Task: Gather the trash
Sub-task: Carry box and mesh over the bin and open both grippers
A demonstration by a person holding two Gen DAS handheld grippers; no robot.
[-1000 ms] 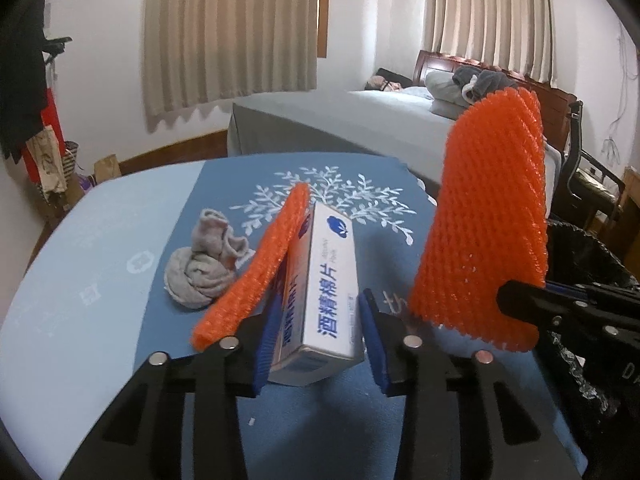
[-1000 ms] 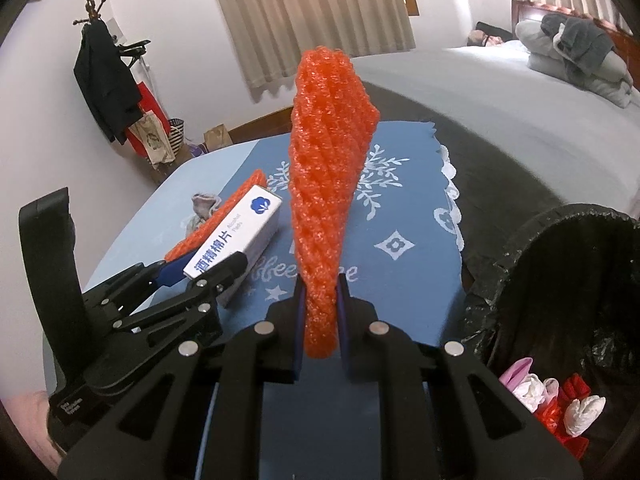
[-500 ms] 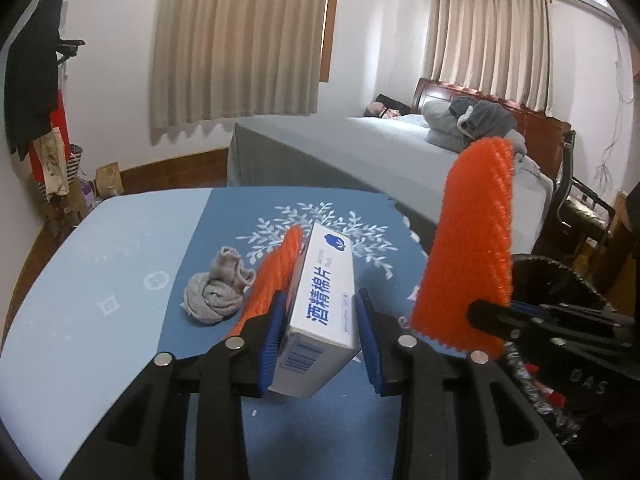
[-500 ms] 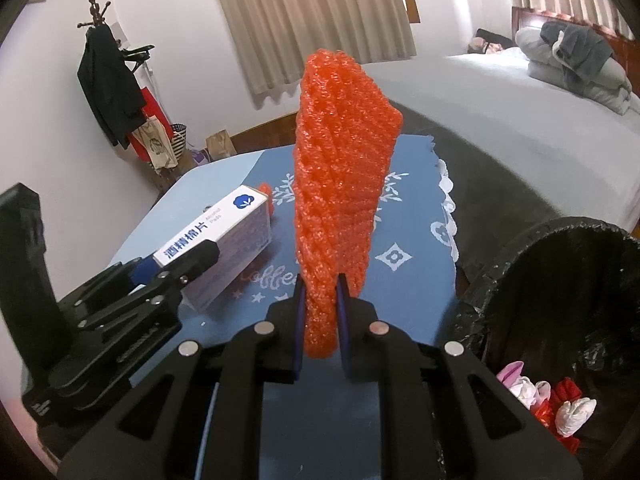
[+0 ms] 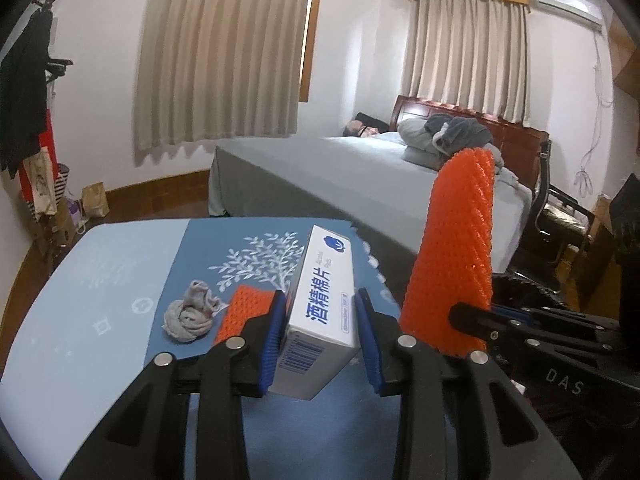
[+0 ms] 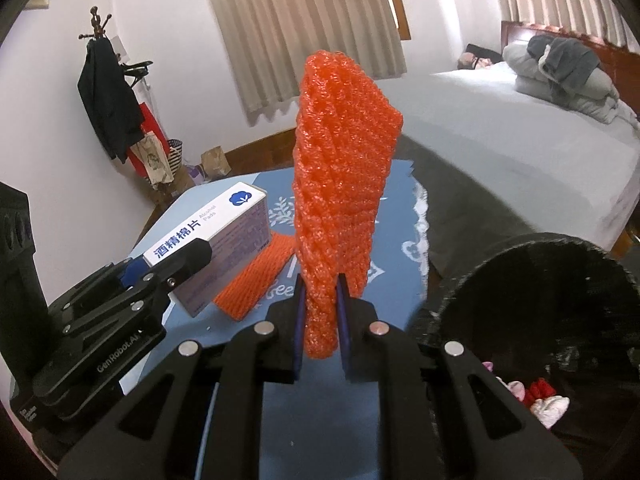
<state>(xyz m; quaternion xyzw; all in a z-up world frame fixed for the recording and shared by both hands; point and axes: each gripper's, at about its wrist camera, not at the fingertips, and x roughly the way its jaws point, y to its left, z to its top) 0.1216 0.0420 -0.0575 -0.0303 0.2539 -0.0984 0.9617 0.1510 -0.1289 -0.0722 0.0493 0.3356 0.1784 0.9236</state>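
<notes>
My left gripper (image 5: 322, 334) has its fingers partly open and clamped on the white alcohol-pad box (image 5: 320, 312), lifted off the blue surface (image 5: 100, 320) at lower centre, long axis running away from the camera toward the bed (image 5: 340, 168). My right gripper (image 6: 319, 324) has its fingers nearly closed, pinching the bottom of an orange foam net (image 6: 340, 200) at frame centre, long axis upright, tip up. A second orange net (image 6: 256, 280) lies flat on the surface behind the box beside a grey rag (image 5: 188, 316); black bin (image 6: 532, 304) at lower right.
</notes>
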